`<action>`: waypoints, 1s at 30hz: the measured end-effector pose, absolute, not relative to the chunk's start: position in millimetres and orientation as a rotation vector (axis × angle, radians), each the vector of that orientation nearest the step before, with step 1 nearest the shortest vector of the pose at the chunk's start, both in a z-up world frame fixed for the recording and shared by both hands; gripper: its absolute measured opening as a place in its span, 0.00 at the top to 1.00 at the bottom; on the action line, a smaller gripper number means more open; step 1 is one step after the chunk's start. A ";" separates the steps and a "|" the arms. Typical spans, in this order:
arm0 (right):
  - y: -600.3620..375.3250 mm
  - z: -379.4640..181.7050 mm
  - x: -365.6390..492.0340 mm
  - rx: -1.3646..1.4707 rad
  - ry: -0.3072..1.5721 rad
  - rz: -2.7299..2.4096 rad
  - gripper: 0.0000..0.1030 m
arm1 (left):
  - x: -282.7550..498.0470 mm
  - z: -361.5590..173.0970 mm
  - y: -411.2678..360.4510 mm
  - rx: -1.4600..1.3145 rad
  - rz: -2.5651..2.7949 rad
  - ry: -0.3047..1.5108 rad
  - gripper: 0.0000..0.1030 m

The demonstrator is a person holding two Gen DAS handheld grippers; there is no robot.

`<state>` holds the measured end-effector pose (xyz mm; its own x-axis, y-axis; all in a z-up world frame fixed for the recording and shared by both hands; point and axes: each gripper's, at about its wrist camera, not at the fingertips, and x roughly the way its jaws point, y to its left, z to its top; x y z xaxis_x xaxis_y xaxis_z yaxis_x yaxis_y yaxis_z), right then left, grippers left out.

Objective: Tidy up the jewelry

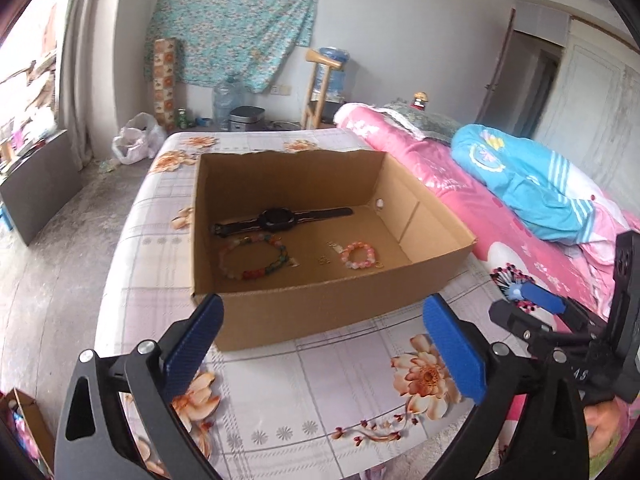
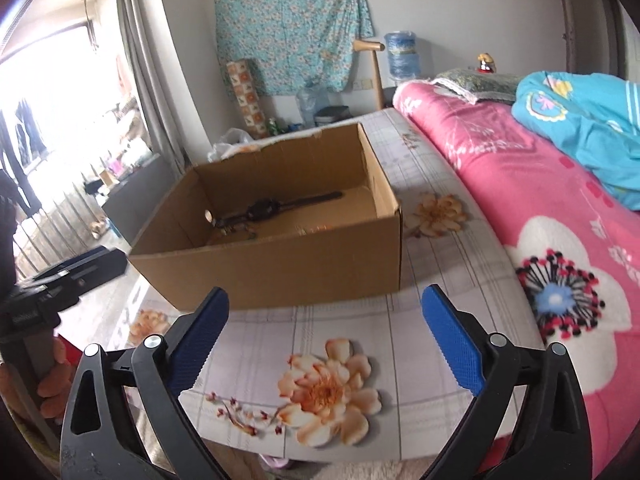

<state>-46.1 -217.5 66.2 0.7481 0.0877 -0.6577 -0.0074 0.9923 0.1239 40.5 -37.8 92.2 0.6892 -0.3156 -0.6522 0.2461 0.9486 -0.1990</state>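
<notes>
The jewelry lies on the floor of an open cardboard box [image 1: 320, 312] that stands on the floral bedsheet [image 1: 280, 412] of the bed: a black watch [image 1: 276, 218] stretched along the back, a large multicoloured bead bracelet [image 1: 256, 258] in front of it on the left, a small pink bead bracelet [image 1: 359, 255] to the right, and tiny gold pieces [image 1: 325, 259], too small to identify, between the two bracelets.

Both tongs are spread wide and hold nothing. The left tongs [image 1: 320, 344] hover just in front of the box's near wall; the right tongs [image 2: 324, 340] hang over the sheet, nearer the pink quilt [image 2: 520, 208].

The likely risks: the box wall stands high, so tongs reaching in at a shallow angle could catch the rim and shove the light box across the sheet. The round beads could roll out of a pinch, and the gold pieces look too small for the broad pads to grip surely.

No brand, label or printing on the box or jewelry can be read; faint lettering on the right tongs' body is illegible.
</notes>
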 end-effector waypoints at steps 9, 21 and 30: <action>-184.9 42.7 -41.0 0.024 0.817 -0.004 0.08 | 38.3 58.1 -30.0 -0.096 -0.138 0.862 0.05; -174.8 37.2 -37.6 -0.008 0.829 -0.007 0.08 | 41.5 33.3 -42.0 -0.123 -0.137 0.962 0.05; -182.6 32.4 -35.6 0.023 0.834 0.000 0.08 | 41.5 33.8 -58.7 -0.026 -0.101 0.950 0.05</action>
<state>-35.6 -182.6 32.4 0.6722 0.0094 -0.7403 0.0085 0.9998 0.0205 41.5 -58.7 33.8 0.5776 -0.0978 -0.8105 0.0752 0.9949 -0.0665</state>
